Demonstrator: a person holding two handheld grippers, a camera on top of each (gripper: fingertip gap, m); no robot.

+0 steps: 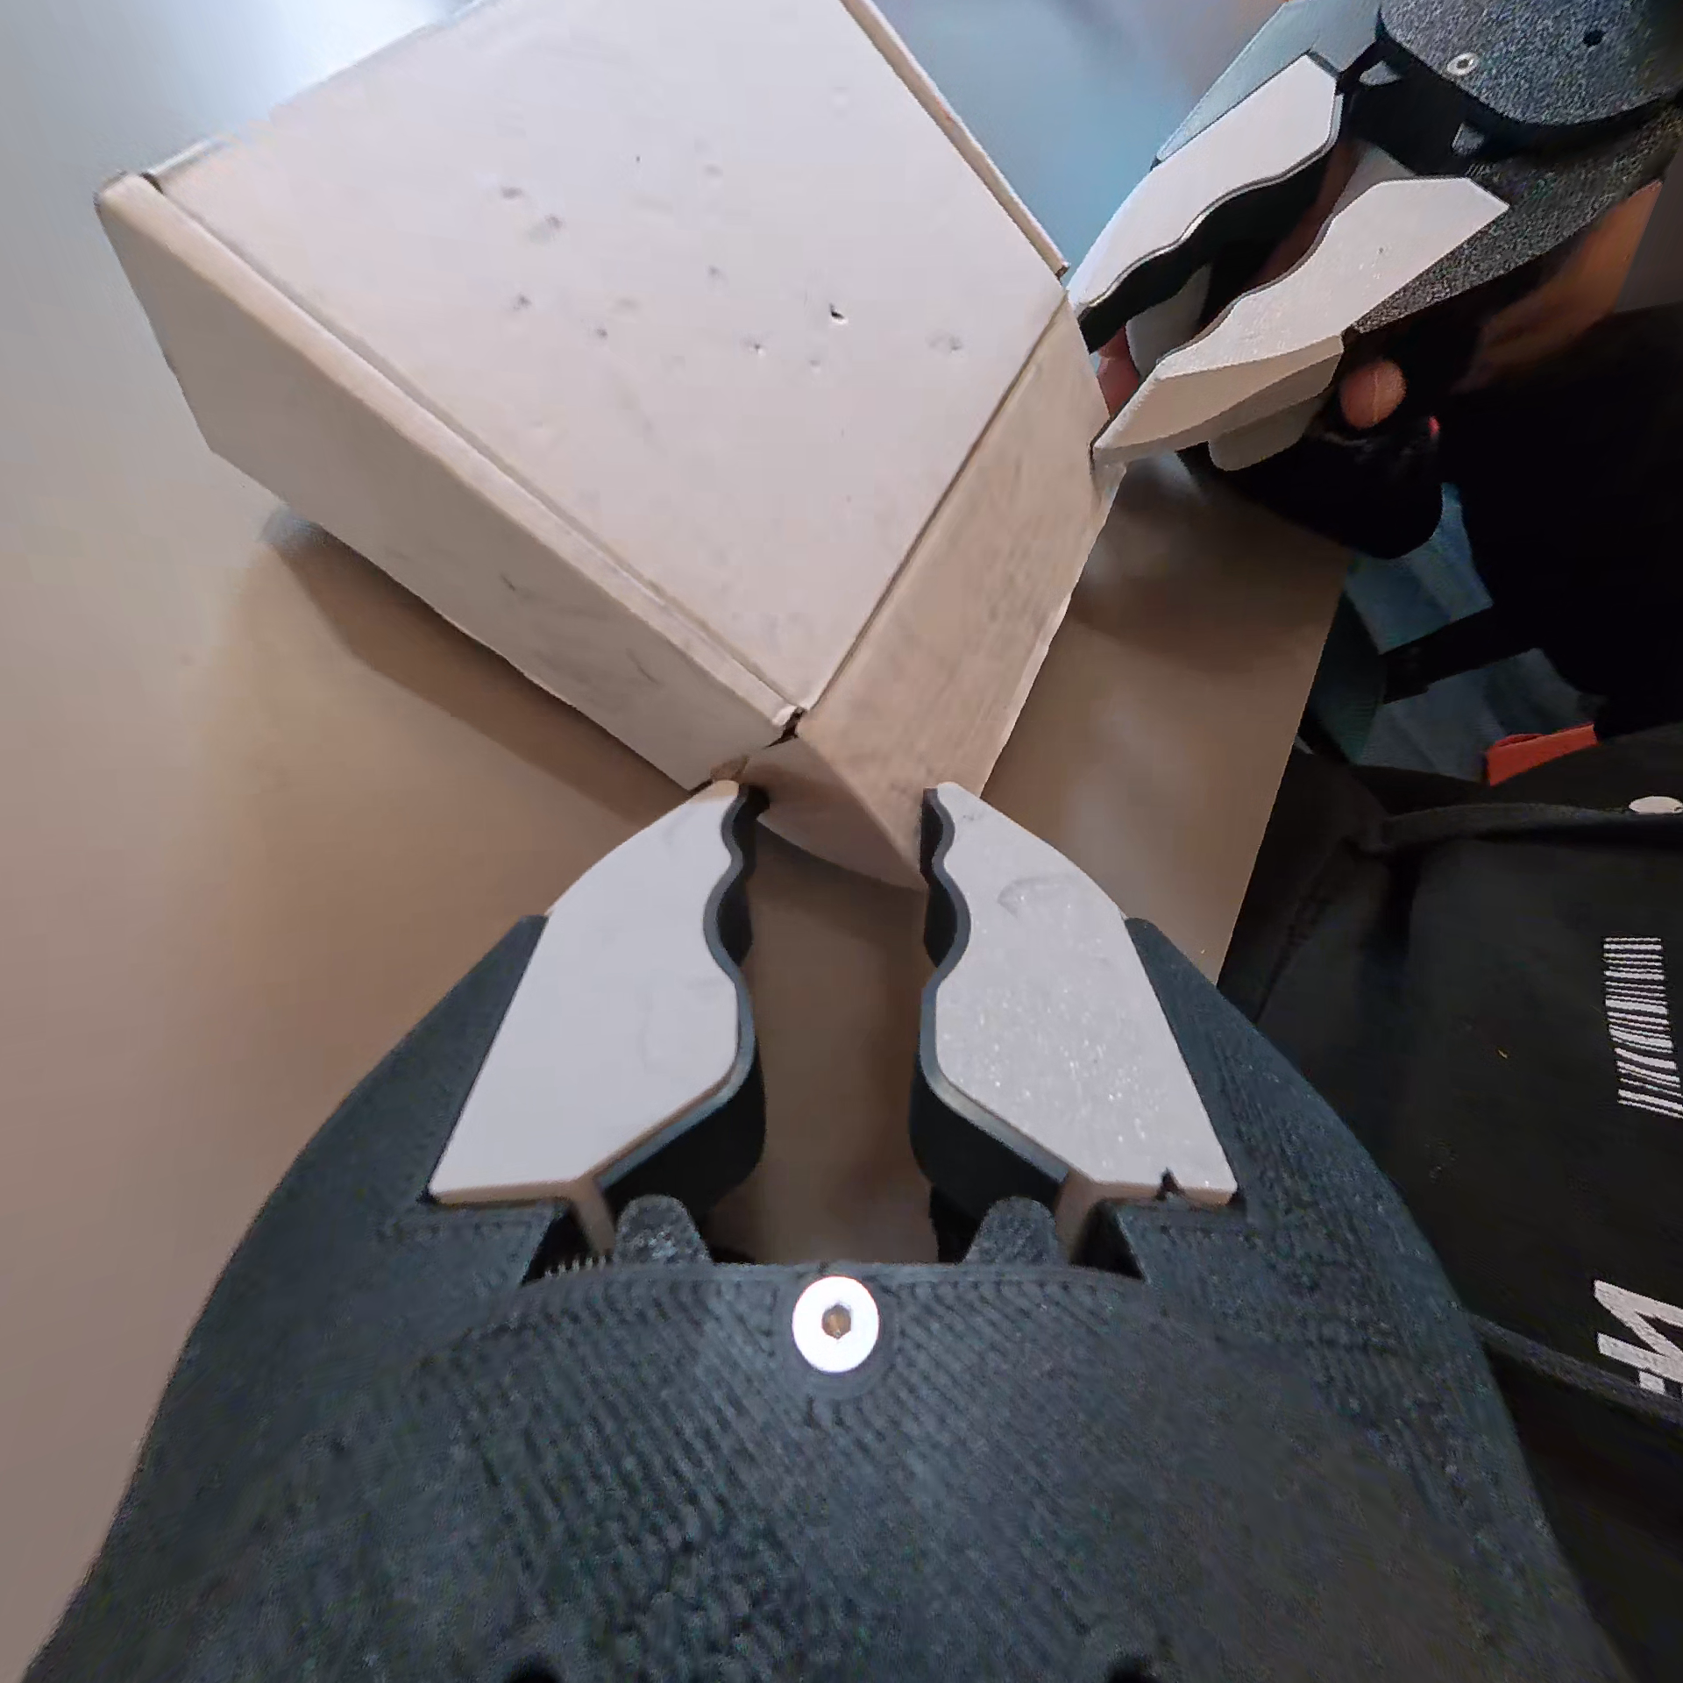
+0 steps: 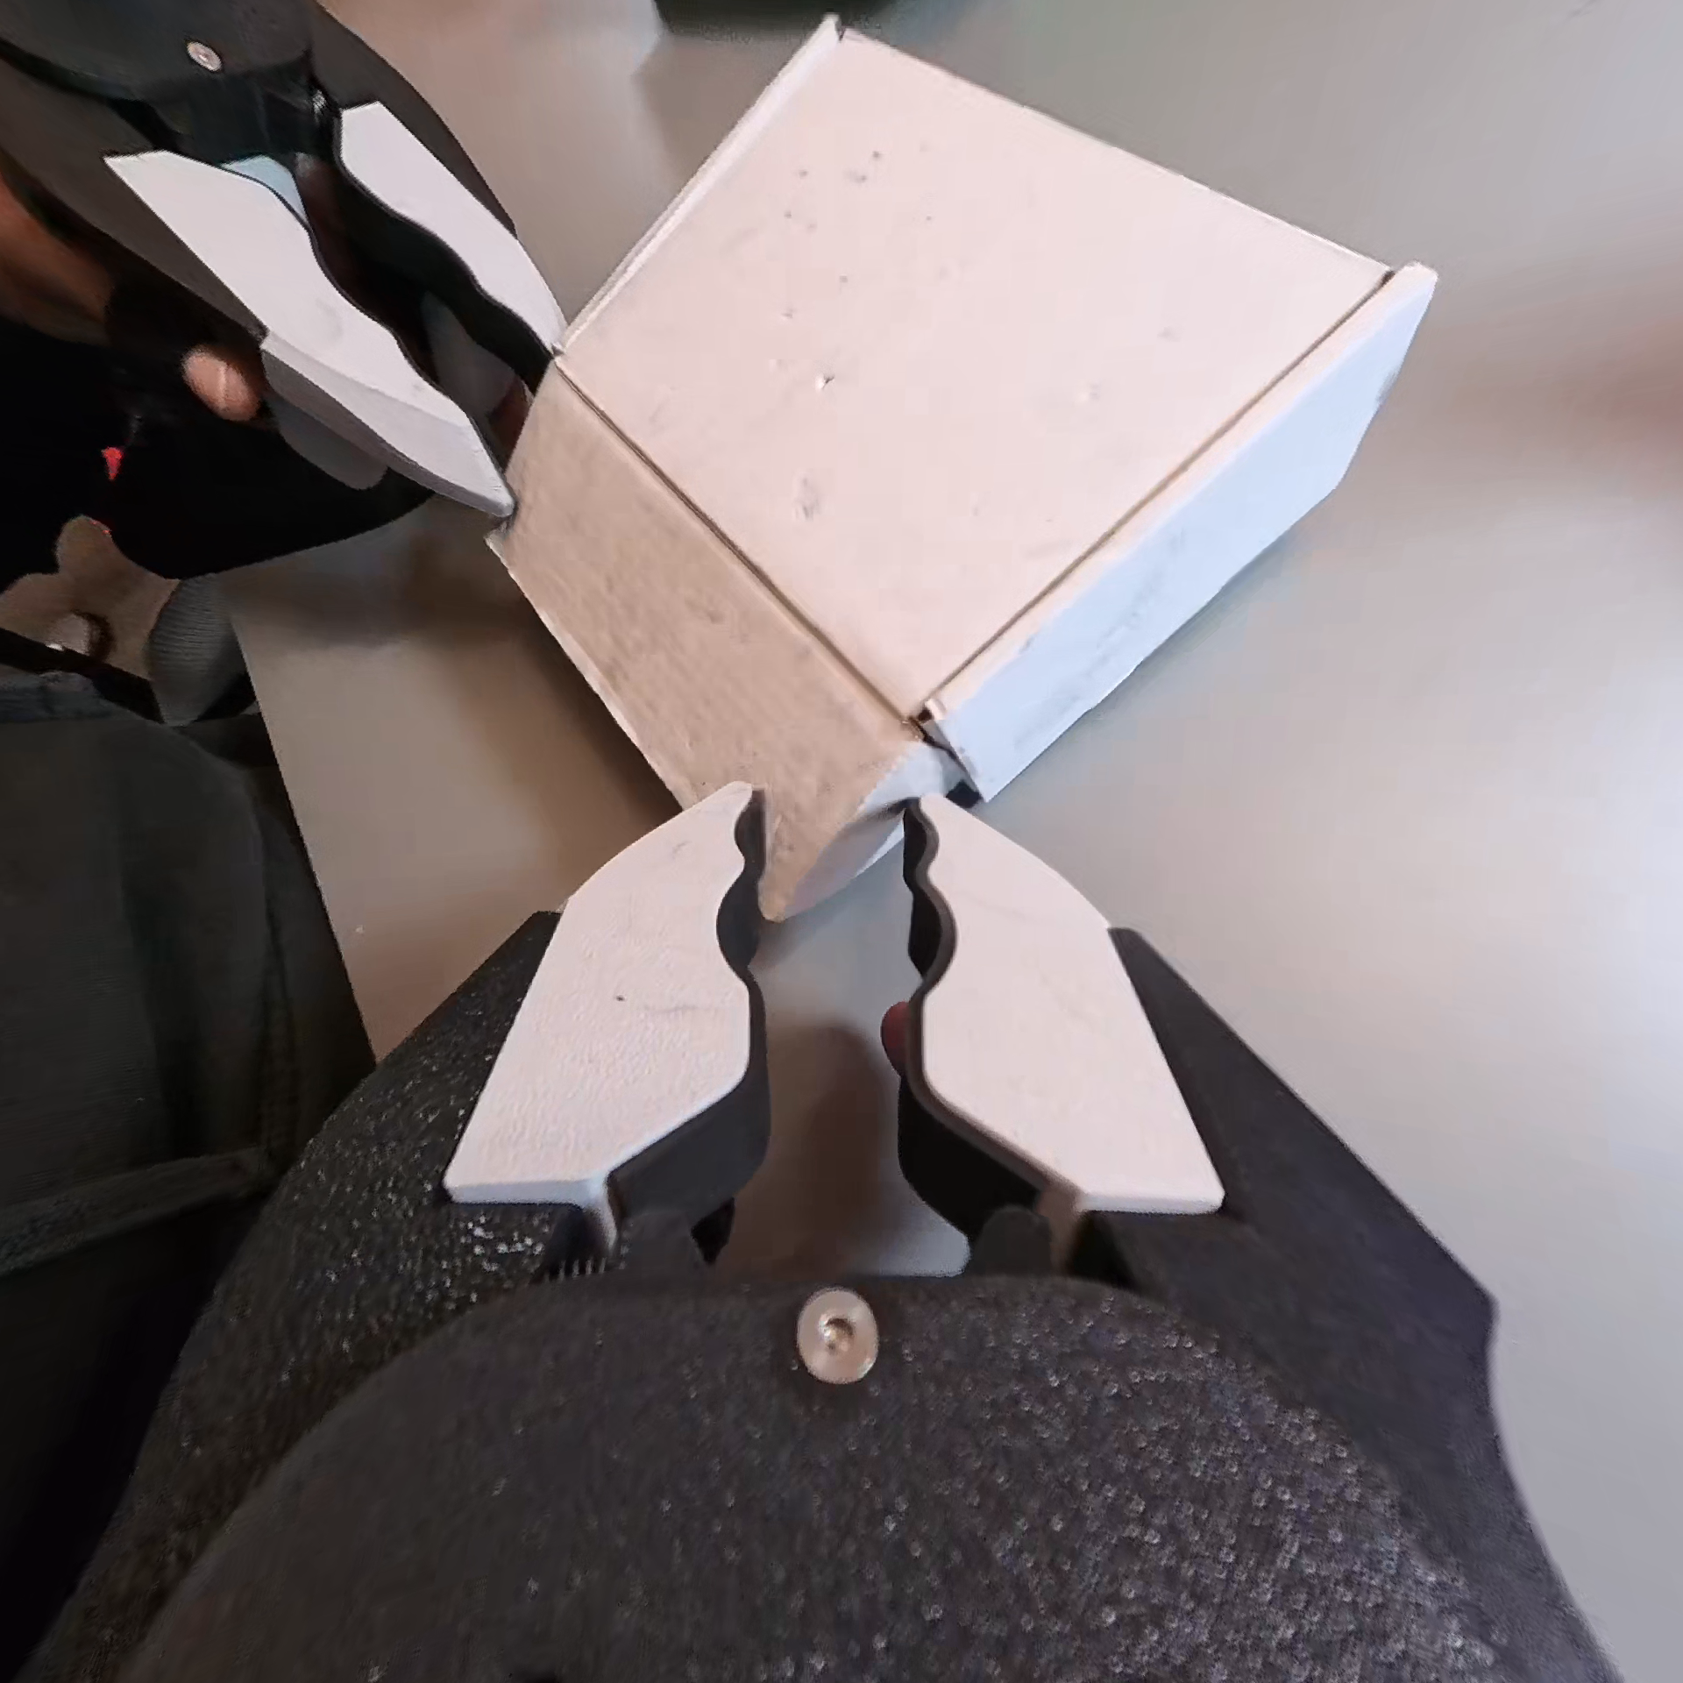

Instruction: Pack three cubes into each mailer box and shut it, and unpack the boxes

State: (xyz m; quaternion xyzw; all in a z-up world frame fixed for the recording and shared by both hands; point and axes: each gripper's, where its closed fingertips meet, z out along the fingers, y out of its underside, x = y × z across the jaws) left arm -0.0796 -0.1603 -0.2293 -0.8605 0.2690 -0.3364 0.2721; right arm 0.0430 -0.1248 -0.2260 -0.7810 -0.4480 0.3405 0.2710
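A closed white mailer box (image 1: 619, 364) lies on the beige table (image 1: 182, 865), its front wall facing me; no cubes show. My left gripper (image 1: 838, 801) is open, and the box's near front corner sits between its fingertips, the left tip touching the corner. My right gripper (image 1: 1093, 382) is open at the box's other front corner, one tip at the top edge and one at the bottom. In the right wrist view the box (image 2: 911, 410) has its corner between the right gripper's (image 2: 833, 801) fingertips. The left gripper (image 2: 533, 423) is at the far corner.
The table edge (image 1: 1275, 774) runs close to the box's front wall on the right of the left wrist view. A black bag with white markings (image 1: 1503, 1047) lies beyond it. A person's dark clothing (image 2: 137, 911) fills the left of the right wrist view. My hands' fingertips stand some 15 cm from each other.
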